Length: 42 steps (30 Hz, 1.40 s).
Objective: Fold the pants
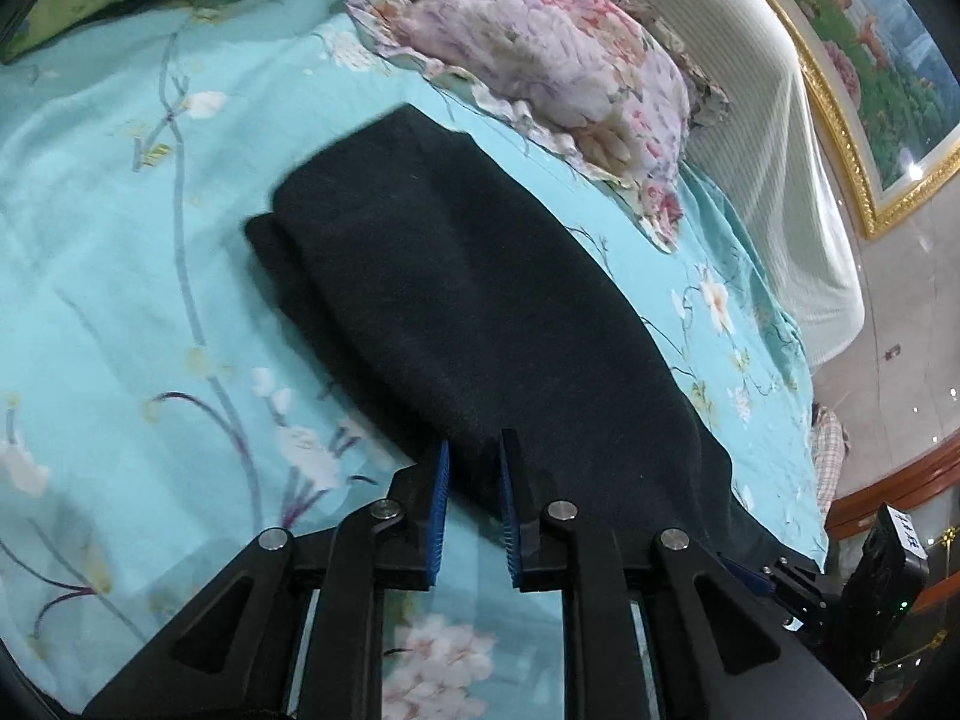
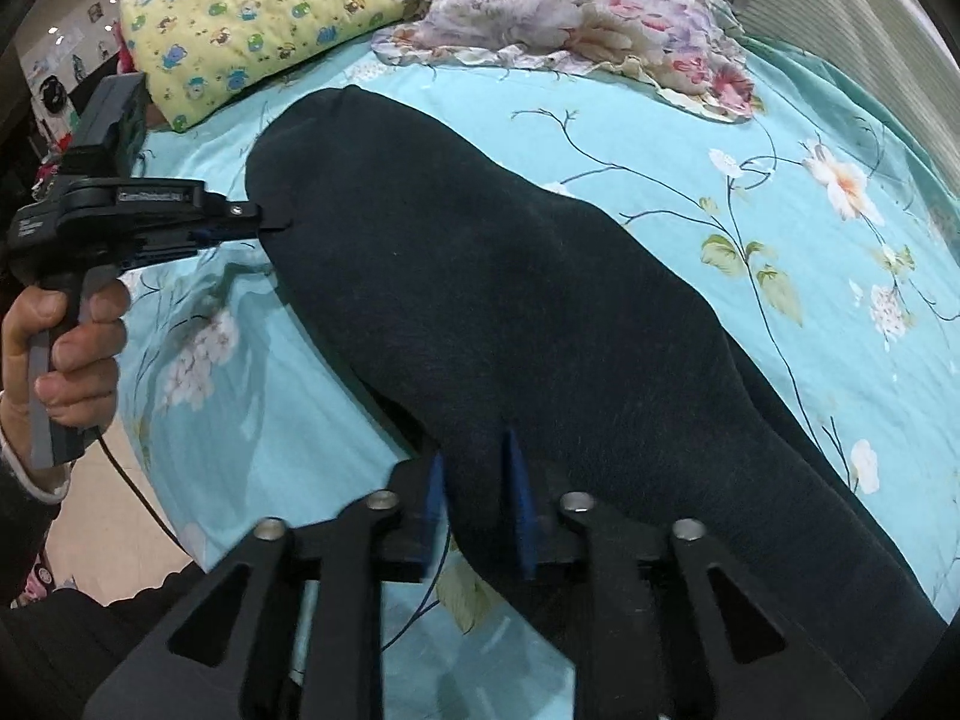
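The dark pants (image 1: 456,276) lie folded lengthwise on the turquoise floral bed sheet (image 1: 108,276). My left gripper (image 1: 474,450) has its blue-padded jaws around the near edge of the pants, a narrow gap between the pads, cloth between them. In the right wrist view the pants (image 2: 510,300) stretch away, and my right gripper (image 2: 477,456) has its jaws around their near edge, also on cloth. The left gripper (image 2: 273,222) shows at the left, gripping the pants' side edge, held by a hand (image 2: 72,348).
A pink floral pillow (image 1: 552,54) and a yellow patterned pillow (image 2: 264,12) lie at the head of the bed. A white headboard (image 1: 774,138) and a gold-framed picture (image 1: 870,78) stand to the right. The bed edge and floor (image 2: 102,516) are at the left.
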Motion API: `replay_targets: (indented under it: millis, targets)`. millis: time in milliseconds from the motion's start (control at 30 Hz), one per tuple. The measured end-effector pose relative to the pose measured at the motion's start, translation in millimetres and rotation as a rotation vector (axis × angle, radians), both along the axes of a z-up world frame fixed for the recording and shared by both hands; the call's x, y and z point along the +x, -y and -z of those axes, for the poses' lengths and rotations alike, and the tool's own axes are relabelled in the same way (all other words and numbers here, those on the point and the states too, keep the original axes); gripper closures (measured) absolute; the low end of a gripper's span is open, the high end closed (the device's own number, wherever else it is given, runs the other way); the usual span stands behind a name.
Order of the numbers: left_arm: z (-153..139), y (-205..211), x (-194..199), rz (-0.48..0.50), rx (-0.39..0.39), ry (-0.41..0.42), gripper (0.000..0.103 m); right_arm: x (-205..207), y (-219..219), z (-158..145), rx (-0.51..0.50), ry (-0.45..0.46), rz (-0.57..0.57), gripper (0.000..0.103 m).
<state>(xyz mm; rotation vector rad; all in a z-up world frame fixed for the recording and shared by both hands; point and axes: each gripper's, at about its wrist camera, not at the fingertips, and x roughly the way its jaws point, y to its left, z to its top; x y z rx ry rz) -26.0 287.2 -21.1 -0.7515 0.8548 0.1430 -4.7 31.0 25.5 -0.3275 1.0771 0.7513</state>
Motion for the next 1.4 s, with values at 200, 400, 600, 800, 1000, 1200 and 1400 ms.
replay_targets:
  millis: [200, 400, 600, 800, 1000, 1200, 1400]
  targets:
    - [-4.3, -21.2, -14.0, -0.055, -0.003, 0.004, 0.073, -3.9, 0.8, -11.3, 0.028, -0.011, 0.004, 0.071]
    - [-8.1, -33.7, -19.1, -0.079, -0.008, 0.006, 0.064, 5.9, 7.5, -31.6, 0.127, -0.032, 0.048, 0.071]
    - [-11.3, -41.3, -18.2, -0.105, -0.014, 0.004, 0.037, 29.2, 8.4, -42.4, 0.185, -0.043, 0.105, 0.071]
    - [-6.5, -51.9, -7.3, -0.117, -0.023, -0.040, 0.035, 76.4, 9.7, -41.3, 0.291, -0.119, 0.180, 0.071]
    - [5.2, -58.1, 10.3, -0.114, -0.030, -0.081, 0.035, 129.2, -2.1, -16.2, 0.292, -0.188, 0.227, 0.071]
    - [10.8, -62.1, 28.0, -0.118, -0.010, -0.094, 0.035, 157.7, -25.7, 24.0, 0.186, -0.273, 0.182, 0.071]
    - [14.3, -61.1, 50.2, -0.110, 0.059, -0.093, 0.050, 151.4, -44.7, 38.6, 0.122, -0.299, 0.079, 0.069]
